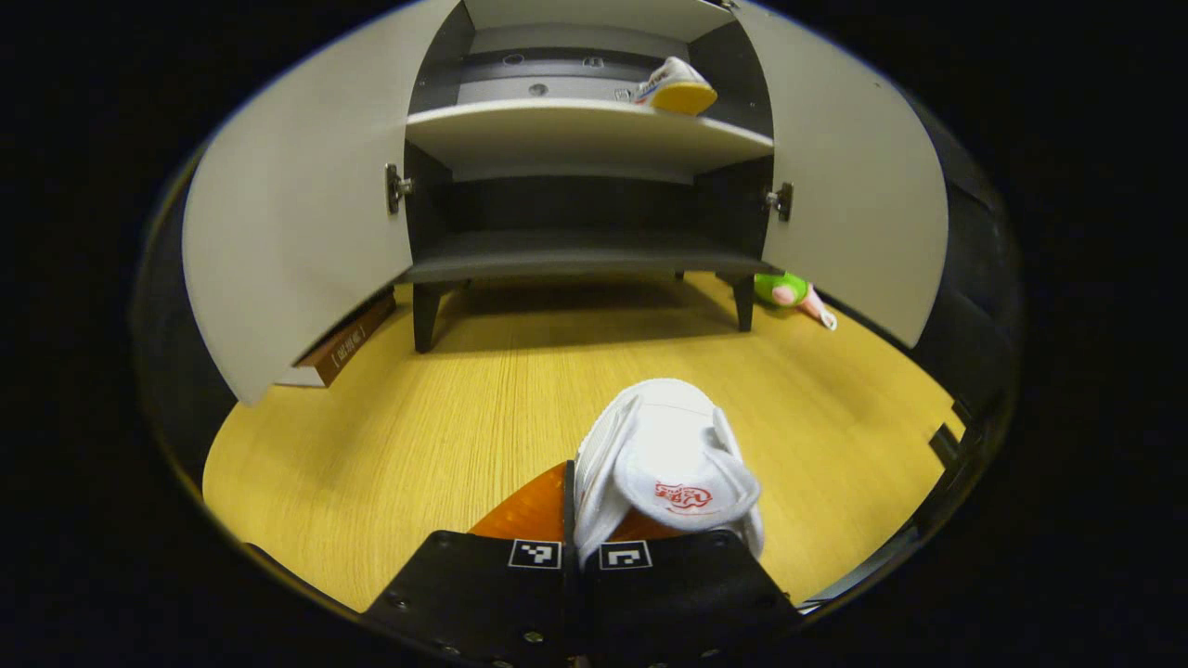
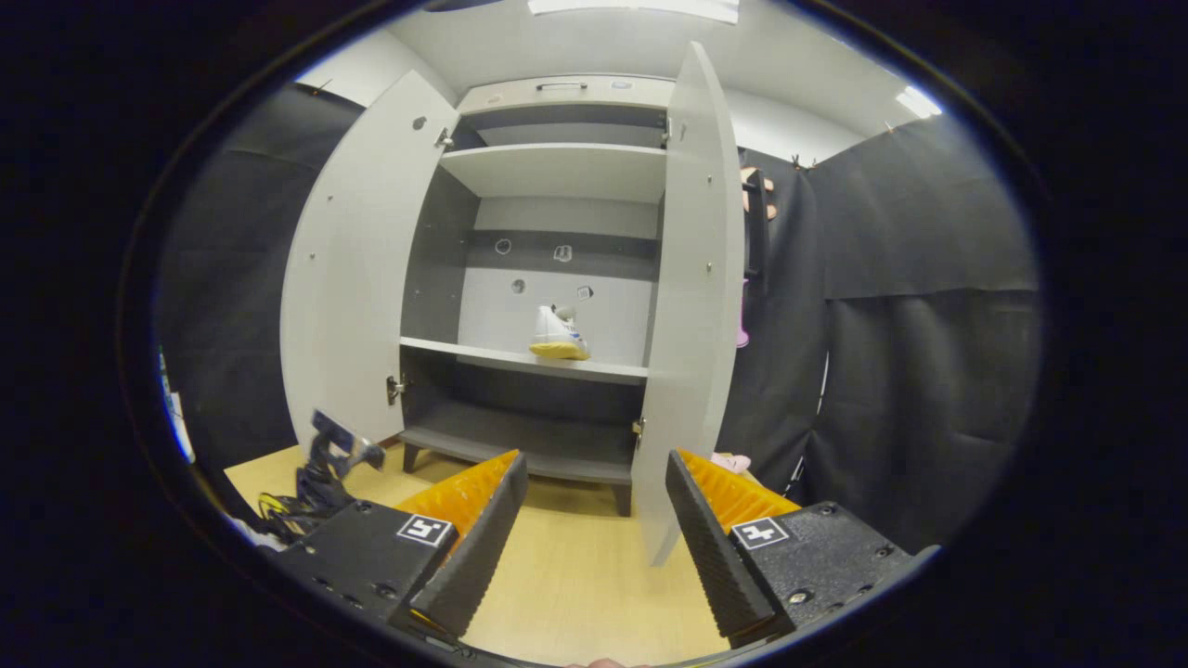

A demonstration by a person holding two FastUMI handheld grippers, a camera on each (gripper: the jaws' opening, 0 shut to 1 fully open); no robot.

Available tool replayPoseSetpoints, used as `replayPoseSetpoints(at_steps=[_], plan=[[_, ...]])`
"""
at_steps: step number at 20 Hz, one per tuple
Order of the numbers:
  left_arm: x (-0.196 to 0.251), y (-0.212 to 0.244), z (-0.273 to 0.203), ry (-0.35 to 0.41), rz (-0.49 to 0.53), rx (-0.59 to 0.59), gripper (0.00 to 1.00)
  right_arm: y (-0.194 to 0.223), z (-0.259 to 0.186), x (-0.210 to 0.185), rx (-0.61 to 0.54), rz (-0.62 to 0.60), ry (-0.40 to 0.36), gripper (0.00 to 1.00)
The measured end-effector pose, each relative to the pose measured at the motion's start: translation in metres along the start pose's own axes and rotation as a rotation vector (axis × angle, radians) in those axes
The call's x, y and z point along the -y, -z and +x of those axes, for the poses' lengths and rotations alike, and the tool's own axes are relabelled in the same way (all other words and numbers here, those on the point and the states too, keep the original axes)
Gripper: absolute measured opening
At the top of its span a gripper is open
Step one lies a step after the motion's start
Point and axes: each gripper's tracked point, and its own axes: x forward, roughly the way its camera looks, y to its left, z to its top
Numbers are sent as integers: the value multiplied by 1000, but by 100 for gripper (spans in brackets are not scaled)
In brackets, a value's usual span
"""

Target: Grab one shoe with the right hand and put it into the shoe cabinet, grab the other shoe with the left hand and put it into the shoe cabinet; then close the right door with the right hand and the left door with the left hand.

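On the middle shelf (image 1: 575,130) of the cabinet (image 1: 585,250), toward its right end, lies one white shoe (image 1: 676,85) with a yellow sole, tipped on its side with the sole facing outward. The right gripper view shows the same shoe (image 2: 558,336) on that shelf (image 2: 529,360), right of centre and close to the back panel. The upper shelf (image 2: 557,172) and the bottom shelf (image 2: 520,443) carry nothing visible.

Both doors stand open: the left door (image 1: 297,223) and the right door (image 1: 858,195) are swung out toward the camera, each with a hinge visible at the cabinet's edge.

The left gripper (image 1: 577,520) is closed on the second shoe (image 1: 664,468), a white one with a red logo; its fingers press the shoe at the heel end, and the toe points toward the cabinet above the wooden floor (image 1: 483,408).

The right gripper (image 2: 594,520) has its fingers spread wide apart and holds nothing; it faces the cabinet opening.

Beside the cabinet's right rear leg on the floor lies a green and pink toy (image 1: 789,295). Under the left door, at the floor's left edge, sits a brown box (image 1: 339,348).
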Motion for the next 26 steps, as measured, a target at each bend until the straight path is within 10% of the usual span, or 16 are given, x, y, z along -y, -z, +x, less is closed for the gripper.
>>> replayPoseSetpoints(at_steps=[7, 11, 26], plan=[[-22, -232, -31, -134, 5, 319, 0, -20, 4, -20, 31, 26, -86, 94], [-40, -308, 25, -174, -41, 281, 0, -26, 4, -23, 59, 5, -104, 94], [-69, -337, 170, -230, -149, -148, 16, -18, 8, 30, 54, 27, 36, 94]])
